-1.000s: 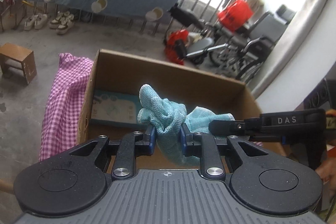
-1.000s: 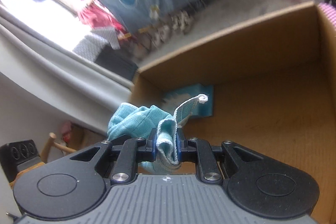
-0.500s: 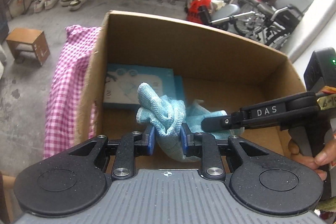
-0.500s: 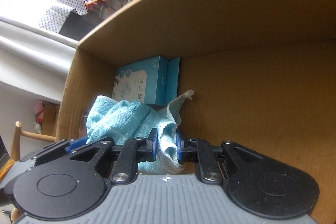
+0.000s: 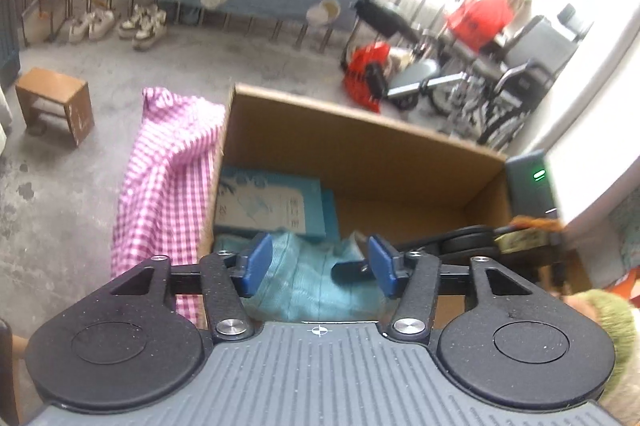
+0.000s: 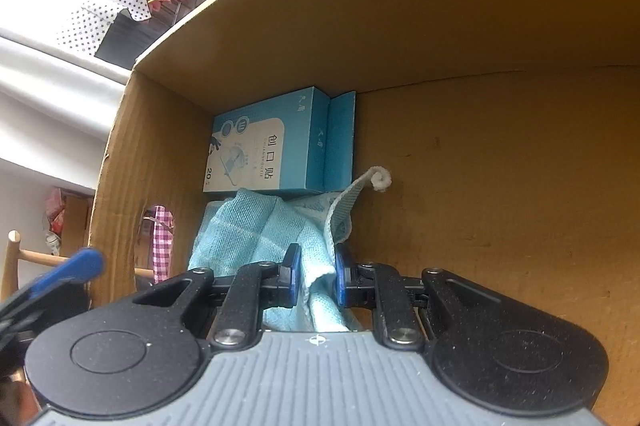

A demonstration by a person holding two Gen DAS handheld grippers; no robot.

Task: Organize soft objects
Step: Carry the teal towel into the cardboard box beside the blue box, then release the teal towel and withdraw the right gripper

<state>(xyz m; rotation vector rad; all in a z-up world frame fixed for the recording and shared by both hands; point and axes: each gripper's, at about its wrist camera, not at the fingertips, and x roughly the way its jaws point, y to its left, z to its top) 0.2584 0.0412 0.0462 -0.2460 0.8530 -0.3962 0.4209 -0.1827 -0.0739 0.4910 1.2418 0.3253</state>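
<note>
Cloth (image 6: pixel 256 226) lies boxed, right fingers (image 6: pixel 291 276) clamped on it, left fingers (image 5: pixel 256 262) just spreading, seemingly clear.

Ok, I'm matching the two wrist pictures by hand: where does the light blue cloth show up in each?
Left wrist: the cloth lies low in the centre, between the open pads of the left hand-held gripper.
Right wrist: the cloth is lower centre-left, pinched by the right hand-held gripper.
Shared landmark: the blue carton just beyond it.
</note>
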